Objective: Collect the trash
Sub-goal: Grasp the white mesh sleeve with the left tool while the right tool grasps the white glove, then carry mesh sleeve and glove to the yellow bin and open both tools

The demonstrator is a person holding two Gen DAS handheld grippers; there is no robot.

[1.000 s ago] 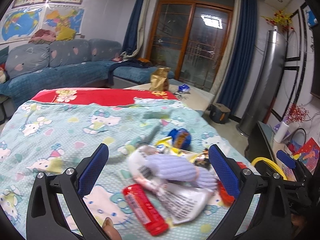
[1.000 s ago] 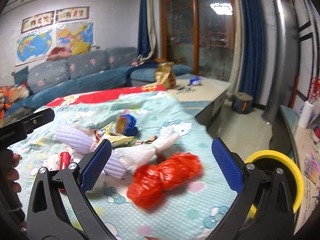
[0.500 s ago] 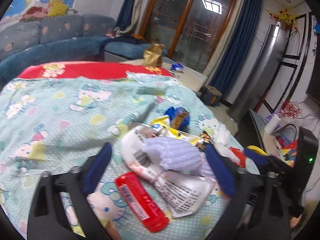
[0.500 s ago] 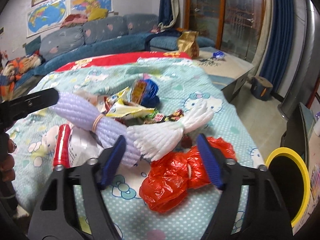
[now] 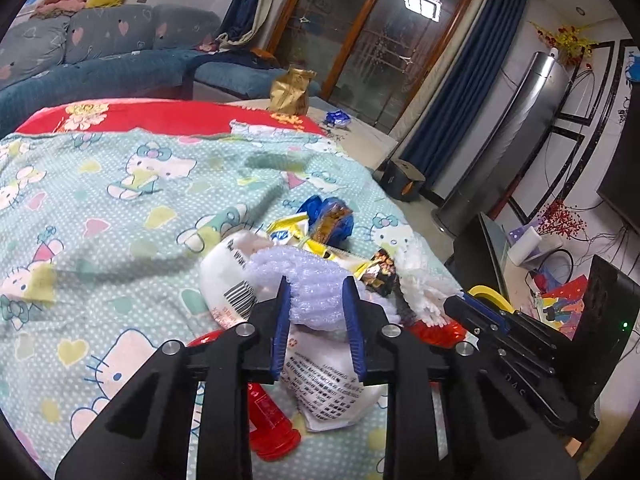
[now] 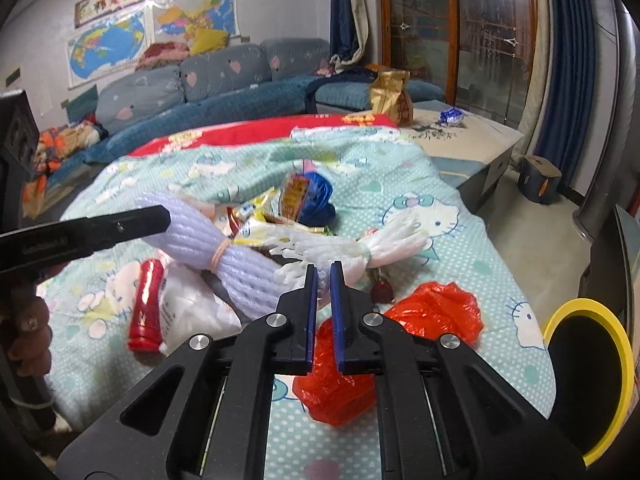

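Change: both grippers have come down onto the trash pile since a second ago, and their jaws, wide then, have drawn in.
Left gripper (image 5: 316,312): jaws pressed on either side of the lavender foam net (image 5: 310,280), holding it at its near end.
Right gripper (image 6: 324,284): jaws narrowed to a thin slit, tips at the frayed end of the white foam net (image 6: 352,250); whether they actually pinch it I cannot tell.
Lavender foam net: lies across the pile on the bed cover (image 5: 120,200), cinched by a rubber band (image 6: 222,254); its far-left end meets the left gripper's jaw in the right wrist view.
White foam net: to the right of the lavender one, touching it, spread toward the right.
Red plastic bag (image 6: 400,340): crumpled on the cover just below the right gripper's jaws, near side of the pile.
Red tube (image 6: 146,304): left of the pile, beside a white printed bag (image 5: 320,380) that lies under the lavender net.
Snack wrappers: a yellow wrapper (image 5: 292,236) and a blue wrapper (image 5: 332,220) at the far side of the pile.
Yellow-rimmed bin (image 6: 592,376): on the floor off the right edge of the bed, well apart from the pile.
Gold bag (image 5: 290,90): upright on the far desk (image 6: 460,140).
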